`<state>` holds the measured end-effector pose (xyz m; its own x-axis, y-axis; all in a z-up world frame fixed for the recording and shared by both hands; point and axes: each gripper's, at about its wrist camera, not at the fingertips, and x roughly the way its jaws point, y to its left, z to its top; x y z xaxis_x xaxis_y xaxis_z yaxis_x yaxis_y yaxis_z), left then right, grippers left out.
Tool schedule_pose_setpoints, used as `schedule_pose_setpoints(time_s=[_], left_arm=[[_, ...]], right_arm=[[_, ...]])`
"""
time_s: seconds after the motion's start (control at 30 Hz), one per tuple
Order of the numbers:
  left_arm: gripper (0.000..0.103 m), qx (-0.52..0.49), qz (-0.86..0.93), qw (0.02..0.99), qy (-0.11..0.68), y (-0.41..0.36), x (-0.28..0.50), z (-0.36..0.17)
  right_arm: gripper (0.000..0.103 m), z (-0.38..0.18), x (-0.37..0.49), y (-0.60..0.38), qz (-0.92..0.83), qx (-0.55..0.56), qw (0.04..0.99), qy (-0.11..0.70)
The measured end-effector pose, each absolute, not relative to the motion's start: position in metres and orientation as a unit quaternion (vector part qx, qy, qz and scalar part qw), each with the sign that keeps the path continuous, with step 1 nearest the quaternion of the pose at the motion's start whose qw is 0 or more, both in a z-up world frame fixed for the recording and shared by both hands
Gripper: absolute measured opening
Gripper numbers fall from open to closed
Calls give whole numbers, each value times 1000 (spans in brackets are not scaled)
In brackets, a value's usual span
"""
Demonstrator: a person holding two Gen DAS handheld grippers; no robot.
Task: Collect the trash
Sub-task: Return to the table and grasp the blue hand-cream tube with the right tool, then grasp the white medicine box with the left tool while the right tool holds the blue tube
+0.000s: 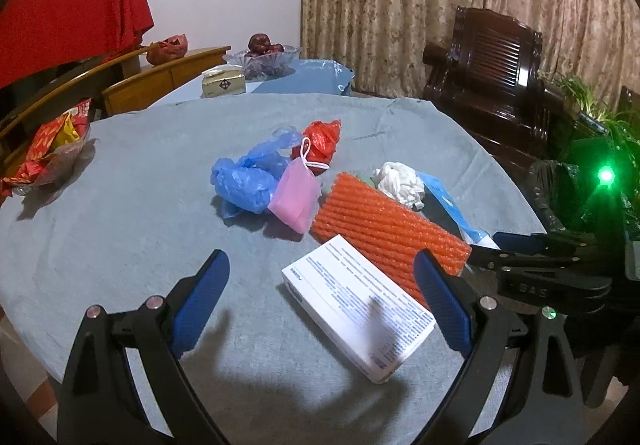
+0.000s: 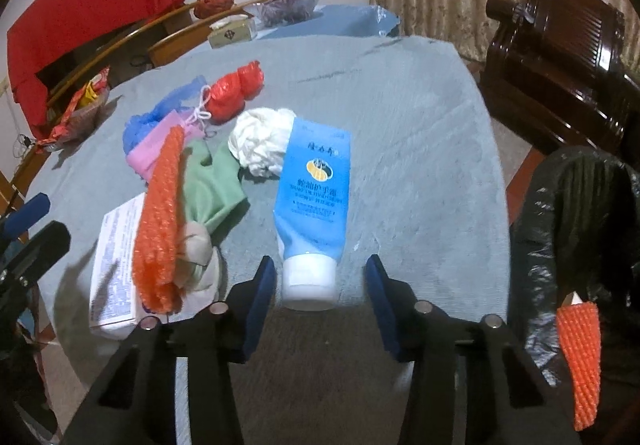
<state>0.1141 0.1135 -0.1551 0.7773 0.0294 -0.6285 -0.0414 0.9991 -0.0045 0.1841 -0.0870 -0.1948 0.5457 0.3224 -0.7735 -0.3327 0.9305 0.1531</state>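
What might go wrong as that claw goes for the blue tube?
The right gripper is open around the blue tube's white cap, not yet pressing; a grip on the rounded cap could slip. The tube also lies against the white crumpled paper, which may drag along. The black trash bag hangs beyond the table edge, so a loose grip may drop it.

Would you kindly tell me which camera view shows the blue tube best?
The right wrist view: the blue tube lies full length, label and white cap facing the camera, just ahead of the right gripper. The left wrist view shows only a blue sliver behind the orange foam net.
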Motion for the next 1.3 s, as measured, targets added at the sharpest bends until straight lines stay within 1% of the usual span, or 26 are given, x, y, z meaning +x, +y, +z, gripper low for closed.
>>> schedule_pose_setpoints(time_s=[0.03,0.07,0.1,0.43,0.8,0.97,1.07,1.3], left_arm=[[91,-9,18,942,334,113,114,-156],[91,-9,17,942,336,112,114,-157],[91,-9,16,941,337,111,114,-158],[91,-17,6,935,355,99,116,-171],[91,-27,5,919,393,97,115,-196],[92,-30,23,921,388,111,114,-195],[91,-46,25,919,390,120,116,-192],[91,-36,0,919,392,96,117,-191]], right_arm=[[38,-195,184,-86,188,-6,878,439],[32,-195,185,-86,190,-6,878,440],[30,-195,184,-85,191,-9,877,440],[30,-190,173,-93,182,-15,880,438],[30,-192,174,-91,180,-12,880,440],[30,-193,173,-87,181,-14,879,440],[30,-192,173,-87,180,-13,879,440],[30,-191,173,-95,171,-12,882,440]])
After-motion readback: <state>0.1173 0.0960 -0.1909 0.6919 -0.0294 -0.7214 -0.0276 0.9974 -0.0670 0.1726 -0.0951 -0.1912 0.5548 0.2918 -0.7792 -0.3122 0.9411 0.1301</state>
